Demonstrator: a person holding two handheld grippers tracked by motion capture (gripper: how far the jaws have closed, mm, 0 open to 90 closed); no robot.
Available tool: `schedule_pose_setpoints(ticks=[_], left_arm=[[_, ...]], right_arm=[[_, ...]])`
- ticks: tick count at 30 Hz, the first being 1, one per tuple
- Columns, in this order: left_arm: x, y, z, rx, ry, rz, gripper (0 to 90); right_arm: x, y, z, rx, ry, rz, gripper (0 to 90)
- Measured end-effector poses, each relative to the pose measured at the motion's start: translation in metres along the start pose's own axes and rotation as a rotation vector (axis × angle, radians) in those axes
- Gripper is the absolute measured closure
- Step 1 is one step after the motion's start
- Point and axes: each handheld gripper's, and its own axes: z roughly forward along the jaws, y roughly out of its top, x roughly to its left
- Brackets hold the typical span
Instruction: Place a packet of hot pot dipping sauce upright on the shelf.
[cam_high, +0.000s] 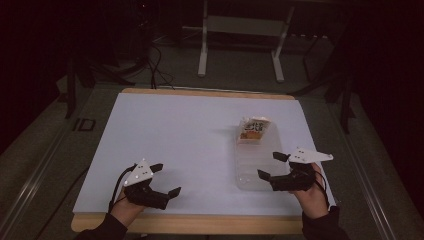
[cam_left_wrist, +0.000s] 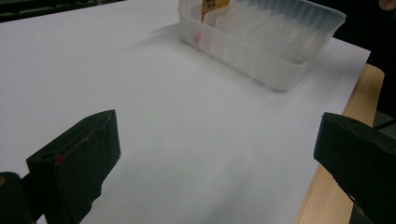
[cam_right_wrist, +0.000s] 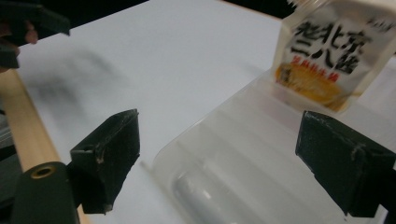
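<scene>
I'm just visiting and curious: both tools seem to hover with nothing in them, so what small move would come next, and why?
Probably the right gripper eases forward over the clear tray toward the snack packet standing at its far end. Its jaws are open and empty at the tray's near end, facing the packet. The left gripper, also open, is off to the side over bare white table.

The room is dim and dark at its edges, with only the white tabletop (cam_high: 190, 140) lit from above. Soft shadows lie on it, and the snack packet (cam_right_wrist: 327, 60) close up looks blurred.
</scene>
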Motion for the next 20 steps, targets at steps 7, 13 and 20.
schedule_pose_setpoints(ticks=[7,13,20], left_arm=[[0.000,0.000,0.000,-0.002,-0.001,0.000,0.6],[-0.002,-0.001,0.002,0.001,-0.007,0.006,0.5],[-0.003,-0.001,0.003,0.002,-0.009,0.010,0.5]], right_arm=[[0.008,-0.011,-0.002,0.005,-0.009,-0.013,13.5],[0.005,-0.016,-0.001,-0.009,-0.009,0.003,13.6],[0.004,-0.018,0.003,0.003,0.001,0.000,13.7]])
